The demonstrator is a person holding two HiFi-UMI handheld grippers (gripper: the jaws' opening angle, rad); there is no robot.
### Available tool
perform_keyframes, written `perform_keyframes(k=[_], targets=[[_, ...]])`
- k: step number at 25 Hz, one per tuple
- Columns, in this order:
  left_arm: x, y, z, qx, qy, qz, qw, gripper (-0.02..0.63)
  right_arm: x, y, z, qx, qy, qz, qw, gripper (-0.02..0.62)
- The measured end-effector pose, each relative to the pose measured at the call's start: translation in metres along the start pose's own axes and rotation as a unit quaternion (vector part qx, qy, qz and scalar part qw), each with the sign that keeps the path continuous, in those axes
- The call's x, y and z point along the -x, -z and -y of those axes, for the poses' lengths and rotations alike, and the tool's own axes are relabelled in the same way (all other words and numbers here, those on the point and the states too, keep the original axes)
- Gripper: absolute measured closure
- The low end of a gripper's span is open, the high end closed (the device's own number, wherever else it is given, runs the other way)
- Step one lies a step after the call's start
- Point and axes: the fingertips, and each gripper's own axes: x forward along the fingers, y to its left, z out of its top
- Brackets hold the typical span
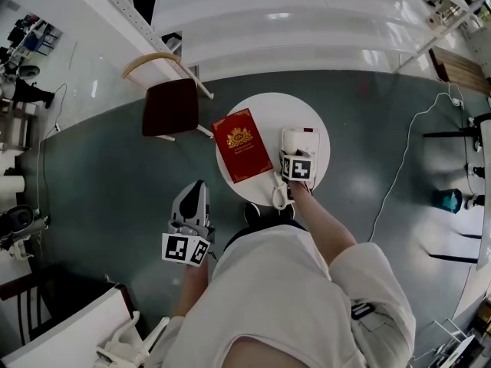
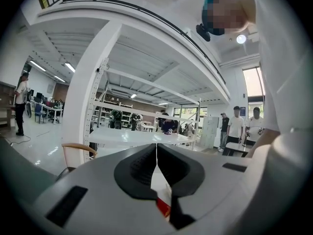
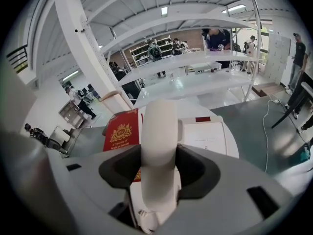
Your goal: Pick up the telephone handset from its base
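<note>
Red book (image 1: pixel 242 145) with a gold crest lies flat on the left half of the round white table (image 1: pixel 265 107) — a chair (image 1: pixel 170 106), dark seat and curved wooden back, stands near the table's upper left. 1 white cable (image 1: pixel 402 163) trails over the grey floor at right — white shelving (image 1: pixel 307 21) beyond.

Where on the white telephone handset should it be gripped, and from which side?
Grip the handset across its slim middle, pads on the two long sides, coming from above, as the right hand-held gripper does: that span fits between the jaws.
</note>
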Motion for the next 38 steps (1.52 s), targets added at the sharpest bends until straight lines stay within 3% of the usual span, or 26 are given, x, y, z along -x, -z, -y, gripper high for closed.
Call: perform_keyframes(k=[11,16,31,38], targets=[[0.0,-0.001,0.022,-0.001,0.027,0.012,0.9995,0.584,0.081,-0.006,-0.04,-0.016,-0.079,0.086,0.993,0.37],[-0.001,-0.002,0.031,-0.007,0.041,0.024,0.9989,0.584,0.129,-0.021,-0.045,-0.008,-0.089,0.136,0.987,0.37],[-0.013,-0.013,0.054,-0.01,0.065,0.055,0.9963,0.584,0.242,-0.075,-0.062,0.049,-0.126,0.291,0.947,0.368],[-0.017,-0.022,0.057,-0.015,0.068,0.061,0.9957,0.584,0.278,-0.108,-0.066,0.065,-0.134,0.338,0.929,0.368]])
